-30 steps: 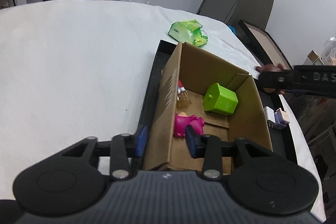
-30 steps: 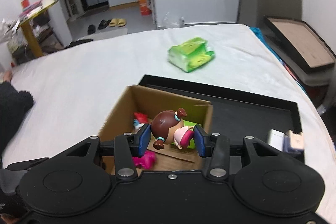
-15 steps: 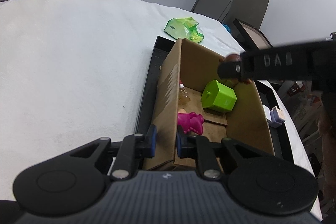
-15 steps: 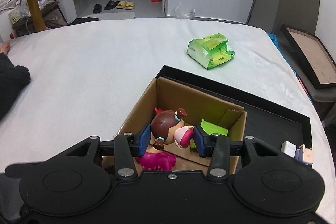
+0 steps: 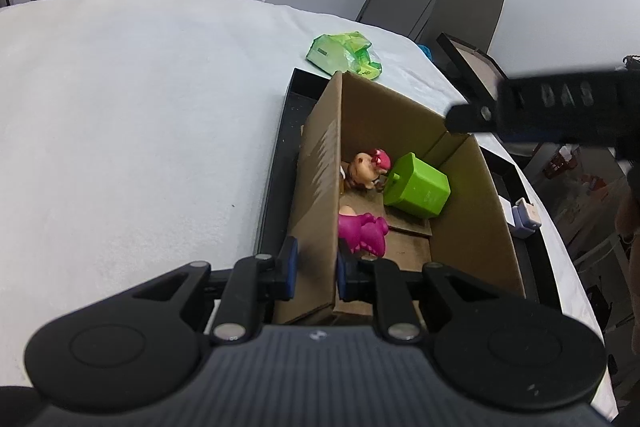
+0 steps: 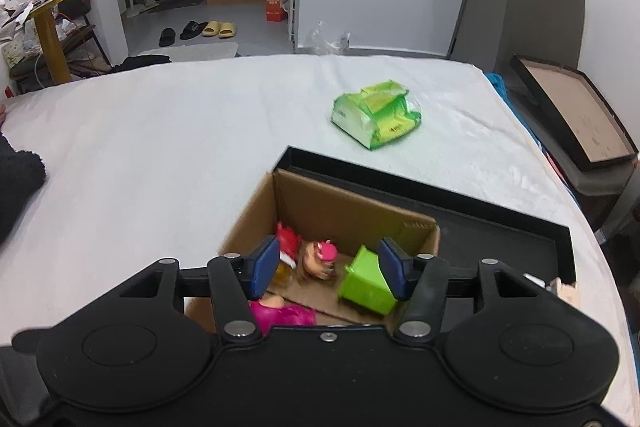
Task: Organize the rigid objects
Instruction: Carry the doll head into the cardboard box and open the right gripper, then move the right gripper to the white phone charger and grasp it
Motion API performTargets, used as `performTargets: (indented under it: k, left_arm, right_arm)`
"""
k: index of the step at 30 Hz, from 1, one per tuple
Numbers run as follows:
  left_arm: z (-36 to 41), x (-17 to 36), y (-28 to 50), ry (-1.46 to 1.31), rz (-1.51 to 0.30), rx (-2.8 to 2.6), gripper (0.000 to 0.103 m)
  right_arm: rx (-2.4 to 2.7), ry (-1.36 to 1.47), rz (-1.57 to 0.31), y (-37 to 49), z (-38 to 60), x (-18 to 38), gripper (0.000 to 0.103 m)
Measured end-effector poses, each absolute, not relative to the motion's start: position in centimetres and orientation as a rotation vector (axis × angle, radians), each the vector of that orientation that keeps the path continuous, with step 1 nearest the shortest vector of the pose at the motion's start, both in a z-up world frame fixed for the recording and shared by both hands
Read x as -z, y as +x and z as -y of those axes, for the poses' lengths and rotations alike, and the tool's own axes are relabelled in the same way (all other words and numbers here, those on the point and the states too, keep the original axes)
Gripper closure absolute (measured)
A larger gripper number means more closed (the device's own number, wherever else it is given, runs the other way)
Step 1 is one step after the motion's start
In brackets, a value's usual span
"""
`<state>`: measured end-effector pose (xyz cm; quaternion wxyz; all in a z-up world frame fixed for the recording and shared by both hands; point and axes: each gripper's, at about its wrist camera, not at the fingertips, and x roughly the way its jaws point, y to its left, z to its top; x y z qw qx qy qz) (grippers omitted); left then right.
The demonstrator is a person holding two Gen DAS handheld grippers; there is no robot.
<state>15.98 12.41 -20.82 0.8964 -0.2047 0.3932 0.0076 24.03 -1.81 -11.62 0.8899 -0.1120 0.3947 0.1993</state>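
Observation:
A cardboard box (image 5: 472, 211) (image 6: 328, 203) stands in a black tray (image 5: 280, 163) (image 6: 500, 227) on the white table. My left gripper (image 5: 314, 269) is shut on the box's near left wall. Inside lie a brown-haired doll (image 5: 366, 169) (image 6: 318, 261), a green cube-shaped container (image 5: 418, 185) (image 6: 366, 285), a magenta dinosaur toy (image 5: 362, 233) (image 6: 282, 315) and a small red-capped bottle (image 6: 286, 251). My right gripper (image 6: 328, 269) hovers over the box, its jaws opening with nothing between them; the doll lies below in the box. In the left wrist view the right gripper's finger (image 5: 464, 119) reaches over the box's far right corner.
A green wipes packet (image 5: 344, 55) (image 6: 378, 119) lies on the table beyond the tray. Small white and lilac items (image 5: 524, 215) sit in the tray right of the box. A framed board (image 6: 576, 115) leans off the table's right side. A dark sleeve (image 6: 16, 183) rests at the left edge.
My right gripper let go of the doll, which dropped into the box beside the green container. My left gripper closed onto the box's wall.

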Motion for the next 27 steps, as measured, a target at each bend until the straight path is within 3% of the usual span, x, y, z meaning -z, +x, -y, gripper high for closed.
performTargets:
  k: [13,23,27]
  left_arm:
    - [-11.3,20.4,15.8,-0.353,-0.833,-0.047,0.085]
    - [-9.7,19.9,16.2,-0.255,-0.86,-0.104,0.081]
    - [-9.1,19.7,16.4,-0.228,-0.876,-0.131,0.079]
  right_arm:
    - [-0.367,-0.153,-0.839,23.2,8.0,12.7,0.045]
    - [-0.32,-0.141,-0.788,22.6,12.7,13.2,0.029]
    - [-0.324,-0.104,-0.791,22.7,14.8,13.9,0.029]
